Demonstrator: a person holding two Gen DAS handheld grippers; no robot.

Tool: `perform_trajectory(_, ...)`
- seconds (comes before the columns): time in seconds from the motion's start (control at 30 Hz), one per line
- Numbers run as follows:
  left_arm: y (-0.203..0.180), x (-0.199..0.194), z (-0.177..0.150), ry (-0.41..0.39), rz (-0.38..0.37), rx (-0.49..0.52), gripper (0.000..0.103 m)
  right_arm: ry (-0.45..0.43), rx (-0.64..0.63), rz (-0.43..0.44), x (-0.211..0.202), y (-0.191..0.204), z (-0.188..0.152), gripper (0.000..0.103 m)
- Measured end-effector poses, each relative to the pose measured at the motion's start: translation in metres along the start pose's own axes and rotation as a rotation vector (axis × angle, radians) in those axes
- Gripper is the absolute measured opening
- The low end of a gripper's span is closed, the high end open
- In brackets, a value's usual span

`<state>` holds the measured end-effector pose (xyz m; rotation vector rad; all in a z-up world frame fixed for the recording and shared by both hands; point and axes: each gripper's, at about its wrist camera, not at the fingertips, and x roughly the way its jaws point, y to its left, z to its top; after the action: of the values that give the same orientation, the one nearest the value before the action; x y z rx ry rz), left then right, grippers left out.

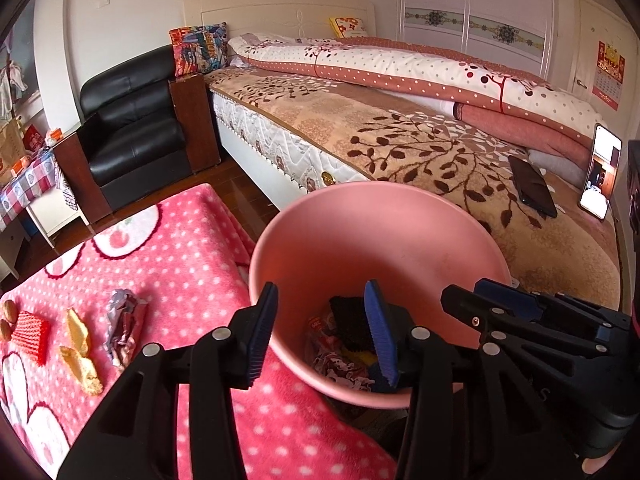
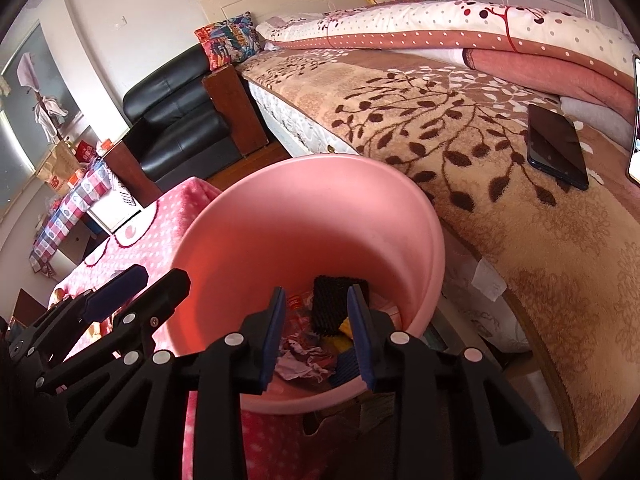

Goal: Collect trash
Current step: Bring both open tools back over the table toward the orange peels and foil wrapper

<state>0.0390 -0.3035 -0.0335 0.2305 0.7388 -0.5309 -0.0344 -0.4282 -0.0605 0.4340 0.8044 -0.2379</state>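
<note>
Left wrist: left gripper (image 1: 324,330) tilted down over pink bin (image 1: 400,216), jaws spread (empty); right gripper (image 2: 316,334) alongside, jaws parted.

One pink bin (image 1: 360,216), two phones (image 1: 534,186) on the bed, one cushion (image 1: 199,48), one armchair (image 1: 136,120), two grippers (image 1: 320,336).

Daylit bedroom: patterned bed (image 1: 400,140), black armchair (image 1: 136,128), white wardrobe (image 1: 472,4), wooden floor (image 1: 240,188).

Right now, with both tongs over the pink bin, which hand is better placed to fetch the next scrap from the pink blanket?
Left, probably. The left tongs stand open and empty beside the crumpled wrapper and peels. The right tongs, also empty, sit on the bin's far side from the blanket.
</note>
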Motion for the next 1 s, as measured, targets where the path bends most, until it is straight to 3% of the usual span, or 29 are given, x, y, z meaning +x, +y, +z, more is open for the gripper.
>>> perform_trajectory(0.4, 0.044, -0.041, -0.023, -0.014, 0.035, -0.080, 0.045, -0.017, -0.051, 0.088, -0.016, 0.044, -0.017, 0.037)
perform_trajectory(0.67, 0.088, -0.058, -0.045, 0.003, 0.102, -0.141, 0.045, -0.012, -0.124, 0.156, -0.013, 0.095, -0.029, 0.037)
perform_trajectory(1.0, 0.155, -0.074, -0.079, 0.024, 0.238, -0.232, 0.045, 0.023, -0.198, 0.215, 0.005, 0.152, -0.040, 0.037)
